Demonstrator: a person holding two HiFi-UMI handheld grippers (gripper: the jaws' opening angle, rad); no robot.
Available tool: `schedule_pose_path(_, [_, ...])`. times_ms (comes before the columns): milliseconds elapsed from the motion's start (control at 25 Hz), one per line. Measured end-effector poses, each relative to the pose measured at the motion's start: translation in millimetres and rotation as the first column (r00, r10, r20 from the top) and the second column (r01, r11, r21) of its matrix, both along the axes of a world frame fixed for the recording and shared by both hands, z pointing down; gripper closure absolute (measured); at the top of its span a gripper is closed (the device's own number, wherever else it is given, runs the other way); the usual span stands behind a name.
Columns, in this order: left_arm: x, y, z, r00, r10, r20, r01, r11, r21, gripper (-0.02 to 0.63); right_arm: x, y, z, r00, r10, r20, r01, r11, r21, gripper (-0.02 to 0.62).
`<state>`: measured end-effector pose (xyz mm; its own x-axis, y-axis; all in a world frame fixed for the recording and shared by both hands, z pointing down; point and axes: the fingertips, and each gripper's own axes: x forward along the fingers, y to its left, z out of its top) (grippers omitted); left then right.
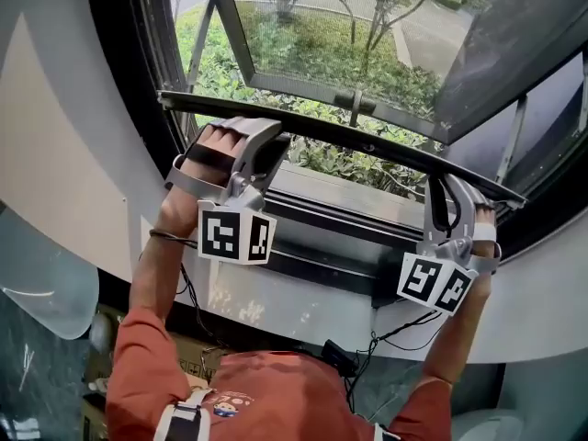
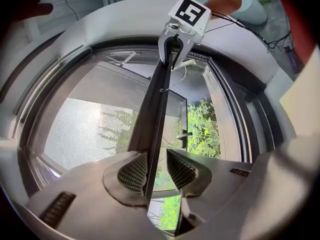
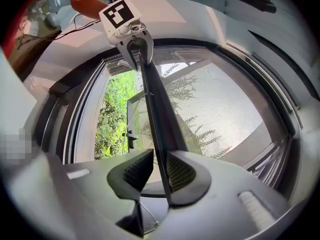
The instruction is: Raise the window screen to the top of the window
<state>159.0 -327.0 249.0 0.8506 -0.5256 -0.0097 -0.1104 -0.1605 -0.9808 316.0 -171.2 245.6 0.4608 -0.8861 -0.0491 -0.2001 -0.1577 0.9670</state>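
The window screen [image 2: 85, 129] hung as a grey mesh sheet in the dark window frame [image 1: 303, 237]. Its bottom bar [image 1: 349, 136] lay across the opening, clear above the lower rail, and shrubs [image 1: 331, 159] showed through the gap under the bar. How near the bar was to the top of the window could not be told.

The left gripper [image 1: 260, 136] met the bar near its left end, and the right gripper [image 1: 450, 182] met it near its right end, the two well apart. In the left gripper view the bar [image 2: 155, 114] ran between the jaws of the left gripper [image 2: 156, 169]. It lay against the pad on the mesh side, with daylight between it and the other pad, so the jaws stood apart and were not clamped. In the right gripper view the bar [image 3: 157, 109] likewise passed between the jaws of the right gripper [image 3: 156, 171]. It touched the mesh-side pad, with a gap to the other pad, so these jaws were apart too.

The person's left hand [image 1: 207, 150] and right hand [image 1: 485, 237] held the grippers, and each gripper carried a marker cube [image 1: 237, 234]. Outside, an open glass sash [image 1: 367, 81] tilted outward over greenery [image 1: 312, 35]. A white curved wall [image 1: 55, 154] surrounded the frame, and black cables [image 1: 386, 333] trailed below it.
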Motion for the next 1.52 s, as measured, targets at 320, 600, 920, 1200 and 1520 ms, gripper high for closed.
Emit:
schedule_pose_path(320, [0.0,1.1,-4.9,0.999,-0.006,-0.031,0.008,0.998,0.058,0.488,-0.1,1.0,-3.7,0.999,-0.003,-0.049,0.006,0.998,0.055,0.505])
schedule_pose_path(600, [1.4,4.9,-23.7,0.998,-0.010,-0.067,0.017,0.994,0.107,0.488,1.9,3.6,-19.6,0.996,-0.014,-0.085,0.023,0.995,0.101,0.505])
schedule_pose_path(920, [0.4,-0.7,-84.3,0.993,0.003,-0.118,0.014,0.990,0.142,0.488,0.8,-1.3,-81.8,0.989,-0.009,-0.150,0.028,0.992,0.125,0.505])
schedule_pose_path(1200, [3.1,-0.4,-114.3,0.985,0.022,-0.172,0.009,0.985,0.175,0.488,3.1,-1.1,-110.3,0.979,0.003,-0.205,0.033,0.984,0.173,0.502])
schedule_pose_path(1520, [6.3,-1.9,-141.4,0.980,0.019,-0.196,0.022,0.979,0.205,0.488,6.3,-2.2,-136.5,0.969,0.012,-0.245,0.040,0.978,0.205,0.494])
